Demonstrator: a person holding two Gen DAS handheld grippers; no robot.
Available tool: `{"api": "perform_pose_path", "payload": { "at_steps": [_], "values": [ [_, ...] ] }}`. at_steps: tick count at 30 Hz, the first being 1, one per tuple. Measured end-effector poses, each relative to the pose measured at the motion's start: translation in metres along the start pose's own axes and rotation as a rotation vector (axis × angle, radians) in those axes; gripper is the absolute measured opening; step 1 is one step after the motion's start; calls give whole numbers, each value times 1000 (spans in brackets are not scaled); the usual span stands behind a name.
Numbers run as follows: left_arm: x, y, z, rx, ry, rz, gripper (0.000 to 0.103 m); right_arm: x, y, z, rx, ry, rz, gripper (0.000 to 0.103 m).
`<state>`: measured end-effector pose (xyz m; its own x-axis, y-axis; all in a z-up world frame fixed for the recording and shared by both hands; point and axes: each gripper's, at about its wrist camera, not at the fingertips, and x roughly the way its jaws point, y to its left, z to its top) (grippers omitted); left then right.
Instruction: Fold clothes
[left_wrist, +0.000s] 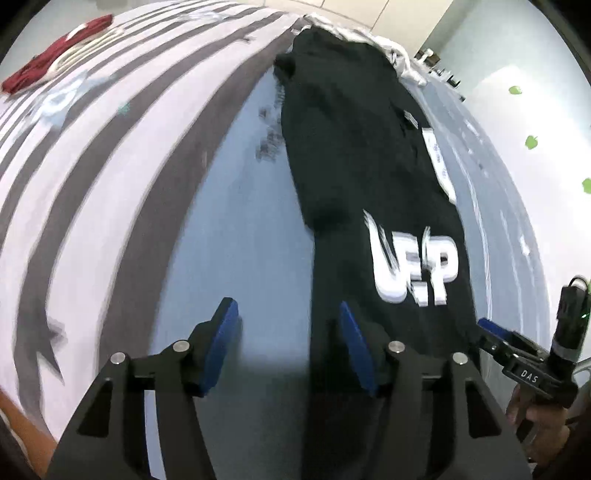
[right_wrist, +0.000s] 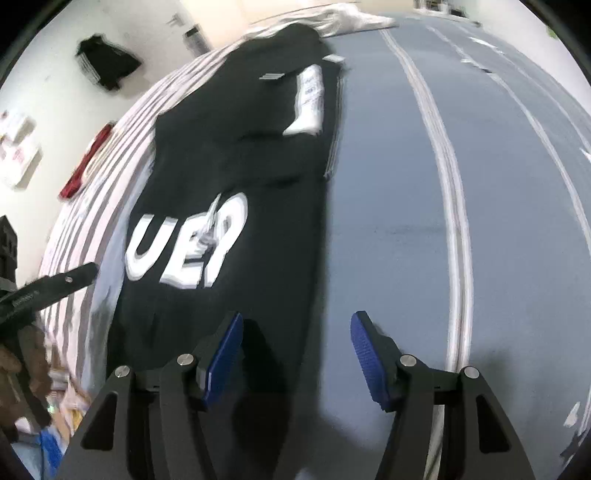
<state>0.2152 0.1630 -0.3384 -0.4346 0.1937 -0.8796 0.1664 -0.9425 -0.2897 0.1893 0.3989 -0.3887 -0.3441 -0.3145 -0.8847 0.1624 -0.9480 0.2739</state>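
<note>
a black garment (left_wrist: 343, 155) lies stretched long on the bed (left_wrist: 229, 206), over the blue part of the cover, with grey-and-white stripes to one side and thin white lines to the other. big white letters (right_wrist: 188, 243) on it read something like "ue?", though the blur smears them and the first part may be cut off by a fold. a white care label (right_wrist: 310, 99) lies on the cloth near its far end, its print too small to read. the left hand-held gripper (left_wrist: 288, 347) has its blue pads spread, nothing between them, one pad over the garment's edge. the right hand-held gripper (right_wrist: 295, 358) is spread too, empty, at the garment's other edge. seen from the left, the right tool's clamp bears the letters "das" (left_wrist: 529, 377). a red item (left_wrist: 55, 55) lies on the stripes, too blurred to identify. white cloth (right_wrist: 347, 16) is bunched past the garment's far end.
</note>
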Motion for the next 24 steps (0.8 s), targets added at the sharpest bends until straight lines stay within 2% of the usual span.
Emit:
{"api": "perform_pose_path", "payload": {
  "at_steps": [5, 8, 11, 17, 18, 19, 20, 21, 22, 23, 24],
  "values": [
    [10, -21, -65, 17, 14, 64, 55, -1, 7, -51, -44, 25, -14, 57],
    [7, -25, -85, 6, 5, 57, 55, -6, 6, -69, -31, 13, -4, 57],
    [5, -28, -98, -16, 26, -7, 55, -11, 7, -84, -4, 20, 38, 57],
    [7, -47, -119, 11, 98, -90, 54, -21, 13, -111, 34, 61, 134, 57],
    [7, -51, -120, 25, 99, -75, 46, -25, 17, -114, 35, 72, 154, 57],
    [8, -53, -120, 48, 103, -38, 32, -27, 22, -118, 23, 78, 160, 57],
    [9, -53, -119, 46, 112, -52, 23, -25, 29, -121, 1, 75, 150, 54],
    [10, -53, -117, 43, 121, -71, 5, -24, 31, -121, -3, 74, 153, 48],
    [11, -52, -116, 39, 131, -90, 3, -23, 31, -120, 1, 74, 162, 19],
    [9, -56, -116, 56, 124, -90, 3, -21, 29, -117, 22, 89, 198, 4],
    [6, -61, -115, 75, 116, -88, 2, -21, 30, -114, 27, 95, 206, 4]
  ]
}}
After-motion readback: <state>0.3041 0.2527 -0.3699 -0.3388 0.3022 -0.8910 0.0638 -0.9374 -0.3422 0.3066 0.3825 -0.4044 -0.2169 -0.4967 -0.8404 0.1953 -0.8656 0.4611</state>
